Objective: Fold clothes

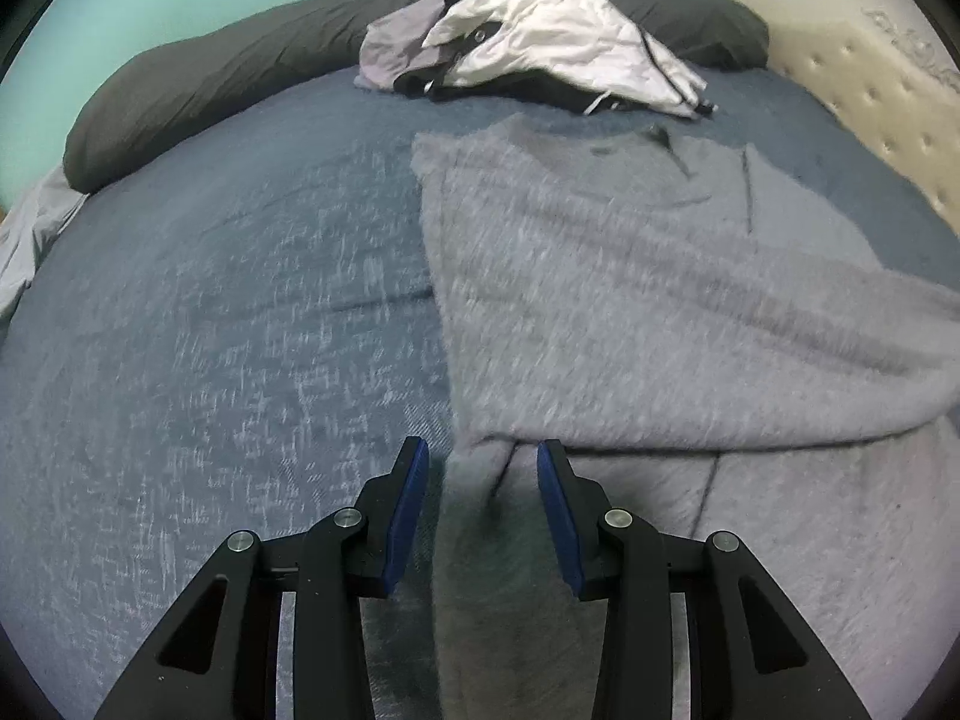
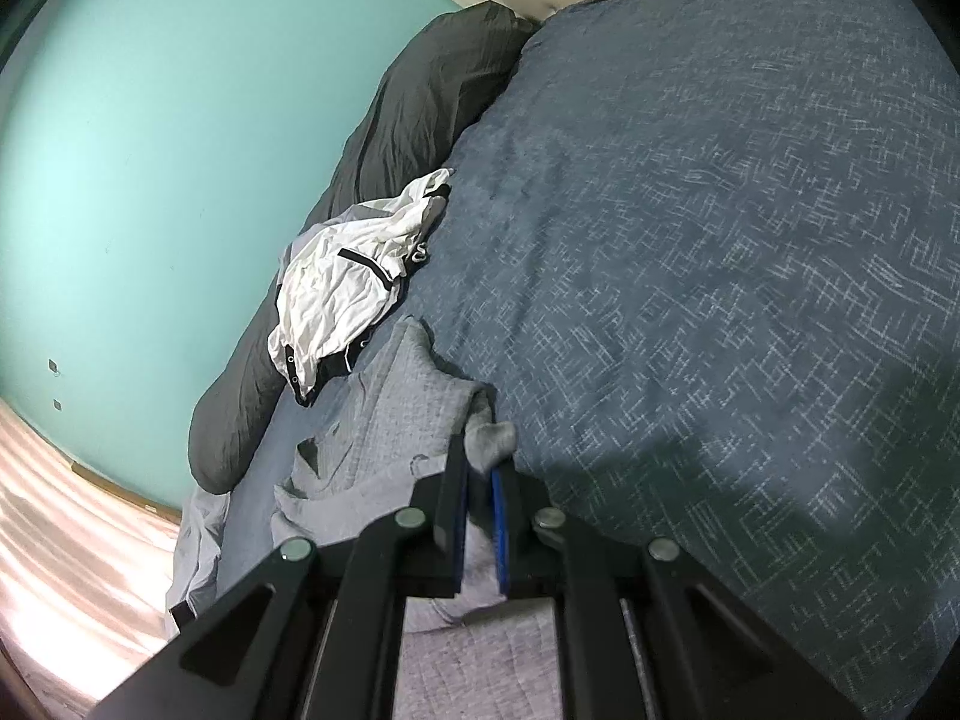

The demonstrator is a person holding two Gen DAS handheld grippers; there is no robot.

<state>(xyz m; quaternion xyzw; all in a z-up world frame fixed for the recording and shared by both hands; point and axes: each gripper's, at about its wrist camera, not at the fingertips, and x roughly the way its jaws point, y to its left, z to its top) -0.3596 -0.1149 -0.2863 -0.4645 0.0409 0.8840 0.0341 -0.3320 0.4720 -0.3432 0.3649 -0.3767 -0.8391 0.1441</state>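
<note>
Pinching grey sweater [image 2: 414, 396] fold, right gripper [image 2: 480, 468] is lifting it to fold over; left gripper [image 1: 483, 468] is hovering spread at 6 o'clock hem.

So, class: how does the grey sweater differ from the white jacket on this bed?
The grey sweater lies spread out near the tools; the white jacket sits crumpled in a heap farther back by the dark pillow. The sweater is plain and fuzzy, the jacket smooth with black trim. The right tool grips a piece of the sweater; nothing touches the jacket. Both rest on the blue bedcover.
</note>
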